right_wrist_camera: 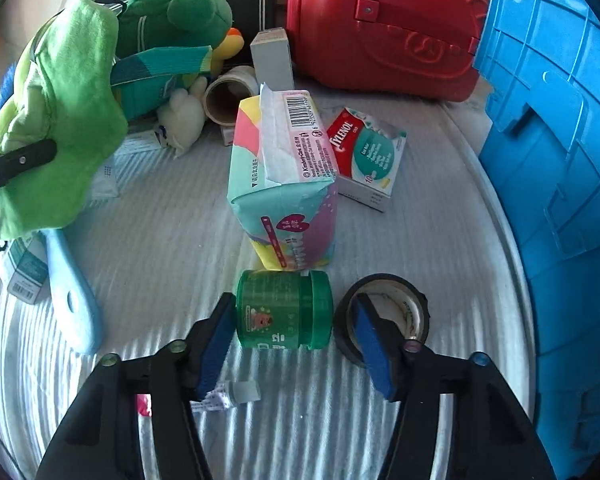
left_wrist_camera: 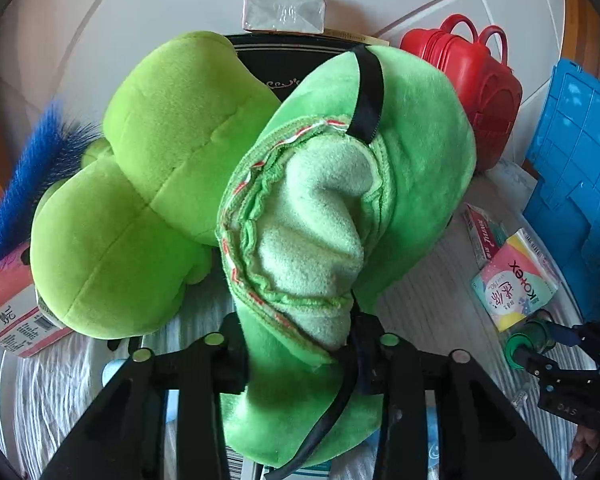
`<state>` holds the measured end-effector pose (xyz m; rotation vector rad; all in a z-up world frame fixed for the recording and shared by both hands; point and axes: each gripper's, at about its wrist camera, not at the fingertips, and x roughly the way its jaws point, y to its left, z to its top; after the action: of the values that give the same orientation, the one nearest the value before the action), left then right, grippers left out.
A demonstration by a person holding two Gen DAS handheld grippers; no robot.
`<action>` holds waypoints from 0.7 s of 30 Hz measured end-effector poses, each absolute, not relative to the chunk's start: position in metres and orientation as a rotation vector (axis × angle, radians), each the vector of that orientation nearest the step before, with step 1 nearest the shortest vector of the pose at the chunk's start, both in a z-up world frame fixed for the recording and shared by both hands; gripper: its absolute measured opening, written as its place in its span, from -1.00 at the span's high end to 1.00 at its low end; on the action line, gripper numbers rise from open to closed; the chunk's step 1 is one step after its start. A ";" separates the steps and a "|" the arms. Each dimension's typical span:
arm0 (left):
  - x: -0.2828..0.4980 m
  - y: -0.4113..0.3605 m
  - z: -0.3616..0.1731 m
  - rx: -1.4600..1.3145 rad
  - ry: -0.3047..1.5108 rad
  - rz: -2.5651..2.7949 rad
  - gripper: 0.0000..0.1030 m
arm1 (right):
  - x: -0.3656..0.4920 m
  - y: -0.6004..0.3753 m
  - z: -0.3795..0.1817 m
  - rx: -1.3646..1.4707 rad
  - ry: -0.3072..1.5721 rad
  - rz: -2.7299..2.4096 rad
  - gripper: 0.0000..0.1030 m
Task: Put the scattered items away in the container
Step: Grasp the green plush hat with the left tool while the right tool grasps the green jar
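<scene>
Two tools work over a white ribbed tabletop strewn with small goods. The left tool is clamped on a green plush slipper, whose pale fleece lining and black strap face the camera; in the right wrist view the same slipper hangs lifted at the left edge with a black finger pressed against it. Just behind it in the left view lies a lime plush, with a blue brush and a pink carton to its left.

The right tool stands wide apart around a green jar lying on its side; the left pad is at the jar's base, while the right pad is clear of the lid and overlaps a black tape roll just beside the jar. Nothing is gripped there.

Beyond the jar stands a pastel Kotex pack, with a Tylenol box leaning against its right side. A light blue brush lies to the left. Farther back sit a red case, a cardboard roll and a dark green plush.

The blue bin, the container, rises along the right edge, near the tape roll.
</scene>
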<state>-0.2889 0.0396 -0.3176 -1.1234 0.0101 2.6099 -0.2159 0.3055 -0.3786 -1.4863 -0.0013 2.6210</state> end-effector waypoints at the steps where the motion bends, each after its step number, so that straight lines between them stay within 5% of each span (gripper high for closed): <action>1: -0.286 0.037 -0.315 -1.123 -0.003 2.608 0.53 | -0.216 0.303 -0.379 -1.486 -0.017 2.624 0.13; 21: -0.198 -0.016 -0.253 -1.132 -0.035 2.651 0.63 | -0.159 0.274 -0.323 -1.546 0.037 2.707 0.13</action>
<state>-0.1983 -0.0158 -0.2528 -1.1324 -0.0353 2.6507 -0.1589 0.2735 -0.3233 -1.5459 0.0375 2.7067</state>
